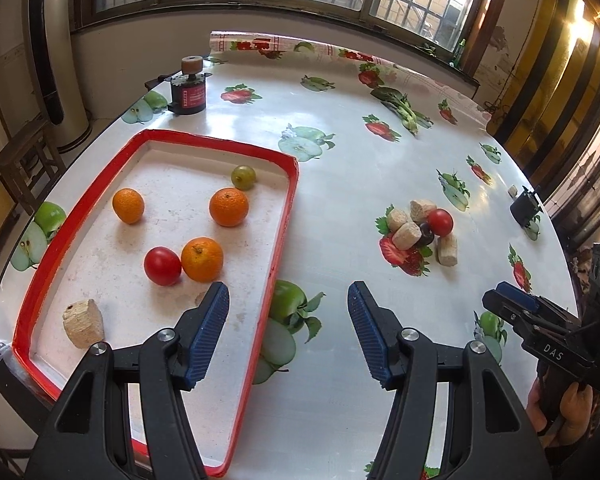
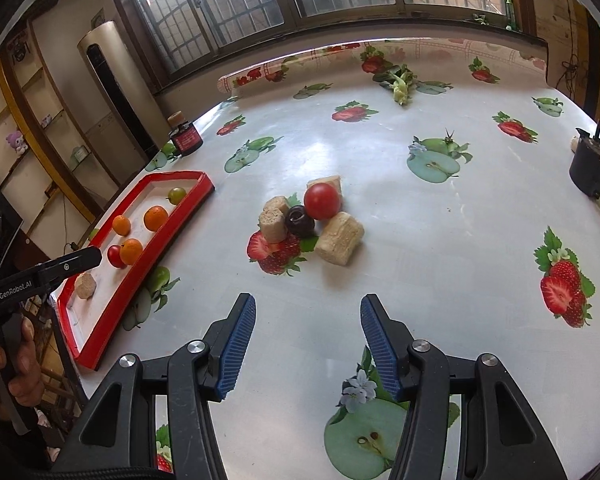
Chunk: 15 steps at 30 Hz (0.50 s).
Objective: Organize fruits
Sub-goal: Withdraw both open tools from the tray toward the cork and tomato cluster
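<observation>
A table (image 1: 340, 184) under a fruit-print oilcloth carries a red-rimmed tray (image 1: 288, 200) on its left side. In the tray lie 3 oranges (image 1: 228, 207), 1 red tomato (image 1: 162, 266), 1 green grape (image 1: 243, 177) and 1 beige corn-cob chunk (image 1: 83, 323). Well apart to the right, a heap of 4 cob pieces (image 2: 339, 239) crowds a second tomato (image 2: 321, 200) and a dark plum (image 2: 300, 221). The left gripper (image 1: 288, 336) hangs over the tray's near edge, jaws wide, nothing between them. The right gripper (image 2: 308, 348) faces the heap, jaws apart and empty.
</observation>
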Available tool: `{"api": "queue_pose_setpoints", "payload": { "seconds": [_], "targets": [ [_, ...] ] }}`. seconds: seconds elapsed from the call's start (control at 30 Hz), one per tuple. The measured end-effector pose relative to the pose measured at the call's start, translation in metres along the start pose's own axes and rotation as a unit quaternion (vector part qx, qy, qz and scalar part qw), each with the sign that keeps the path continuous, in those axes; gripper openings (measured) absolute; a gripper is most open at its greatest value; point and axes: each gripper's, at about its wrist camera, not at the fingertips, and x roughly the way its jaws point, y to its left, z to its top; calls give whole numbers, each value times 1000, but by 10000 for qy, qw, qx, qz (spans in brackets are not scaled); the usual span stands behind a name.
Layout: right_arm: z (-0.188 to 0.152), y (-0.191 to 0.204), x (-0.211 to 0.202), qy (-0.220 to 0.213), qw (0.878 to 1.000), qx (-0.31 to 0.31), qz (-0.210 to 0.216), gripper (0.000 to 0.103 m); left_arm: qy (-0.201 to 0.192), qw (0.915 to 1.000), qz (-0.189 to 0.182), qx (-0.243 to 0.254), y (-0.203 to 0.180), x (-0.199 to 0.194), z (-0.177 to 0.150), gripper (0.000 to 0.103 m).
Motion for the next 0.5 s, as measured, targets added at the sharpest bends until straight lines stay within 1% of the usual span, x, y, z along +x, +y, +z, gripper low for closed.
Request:
{"api": "queue_pose_setpoints", "payload": {
  "seconds": [0.5],
  "targets": [
    [2, -12, 2, -40, 9999, 93, 1, 57, 250, 9989, -171, 359, -37, 19, -7, 61]
  ]
}}
